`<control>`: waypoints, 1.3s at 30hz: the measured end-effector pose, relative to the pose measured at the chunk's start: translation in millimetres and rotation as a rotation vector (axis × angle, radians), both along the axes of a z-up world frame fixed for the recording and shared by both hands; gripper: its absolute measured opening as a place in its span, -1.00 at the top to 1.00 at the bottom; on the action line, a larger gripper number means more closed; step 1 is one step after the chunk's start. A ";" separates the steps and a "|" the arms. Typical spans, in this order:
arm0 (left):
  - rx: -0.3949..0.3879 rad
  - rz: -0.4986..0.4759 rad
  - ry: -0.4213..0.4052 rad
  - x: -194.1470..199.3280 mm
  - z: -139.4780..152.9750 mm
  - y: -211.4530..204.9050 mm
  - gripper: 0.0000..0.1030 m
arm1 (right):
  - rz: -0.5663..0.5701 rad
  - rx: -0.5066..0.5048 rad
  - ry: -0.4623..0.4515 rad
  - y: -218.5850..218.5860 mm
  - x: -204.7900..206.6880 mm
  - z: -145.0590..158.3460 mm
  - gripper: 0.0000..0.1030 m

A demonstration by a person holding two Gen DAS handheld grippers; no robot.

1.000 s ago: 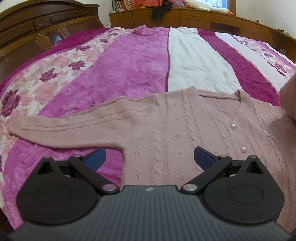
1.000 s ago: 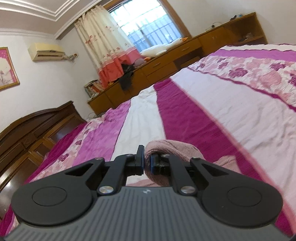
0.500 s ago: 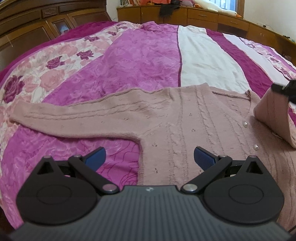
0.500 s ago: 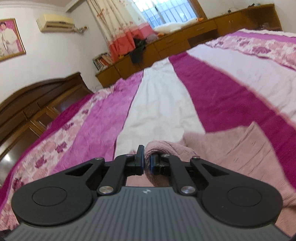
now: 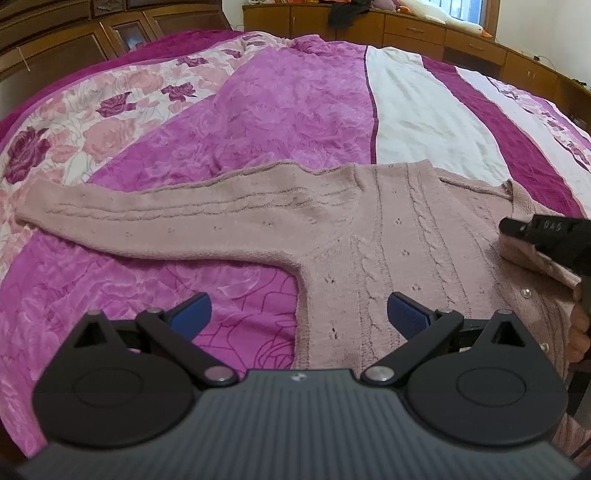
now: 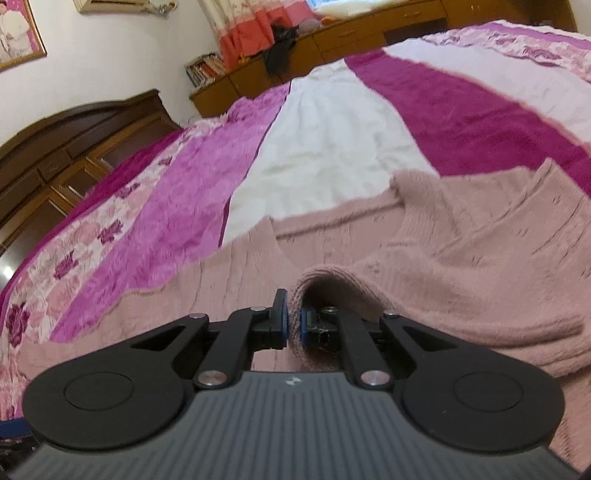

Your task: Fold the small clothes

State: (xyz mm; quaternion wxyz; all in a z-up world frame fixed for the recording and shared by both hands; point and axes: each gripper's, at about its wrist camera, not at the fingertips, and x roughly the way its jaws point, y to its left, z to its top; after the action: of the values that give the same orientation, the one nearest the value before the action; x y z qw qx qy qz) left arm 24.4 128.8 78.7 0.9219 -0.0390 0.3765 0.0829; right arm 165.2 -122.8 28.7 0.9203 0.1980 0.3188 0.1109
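On the striped and floral bedspread (image 5: pixel 295 110) a pink cable-knit cardigan (image 5: pixel 406 236) is spread flat, front up, with pearl-like buttons (image 5: pixel 525 293) seen along its placket. One sleeve (image 5: pixel 166 218) is stretched out straight toward the left of the left wrist view, across the purple and rose-patterned stripes. The left gripper (image 5: pixel 298 317) is held above the cardigan's side edge, below the armpit, its blue-padded fingers (image 5: pixel 192 314) spread wide apart with nothing gripped between them. The right gripper (image 6: pixel 292 325) is clamped on the cuff end of the other sleeve (image 6: pixel 332 288), the knit being pinched between its blue pads. This sleeve is folded over and laid across the cardigan's chest, with the cuff raised slightly in an arch above the fabric beneath. In the left wrist view the right gripper is seen at the right edge, near the neckline. A dark wooden headboard (image 6: pixel 74 147) and a low wooden cabinet (image 5: pixel 424 33) are seen beyond the bed.
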 end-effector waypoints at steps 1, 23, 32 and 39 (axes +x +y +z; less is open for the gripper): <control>0.000 -0.001 0.001 0.0 -0.6 -0.2 -1.00 | 0.004 0.001 0.010 0.7 0.4 -2.9 0.84; 0.000 -0.028 -0.020 -6.7 3.8 -8.2 -1.00 | 0.077 0.066 0.019 3.3 -39.8 4.2 -0.39; 0.001 -0.038 -0.033 -11.3 7.8 -12.1 -1.00 | 0.099 0.051 0.020 -14.8 -74.2 17.0 -0.39; 0.003 -0.043 -0.040 -14.7 10.4 -15.1 -1.00 | 0.066 0.036 0.004 -41.2 -103.8 25.3 -0.39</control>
State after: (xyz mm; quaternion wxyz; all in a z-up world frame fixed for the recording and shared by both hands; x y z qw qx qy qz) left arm 9.8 113.7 89.1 0.9308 -0.0312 0.3589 0.0627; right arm 61.5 -164.0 54.0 0.9117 0.2041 0.3251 0.1465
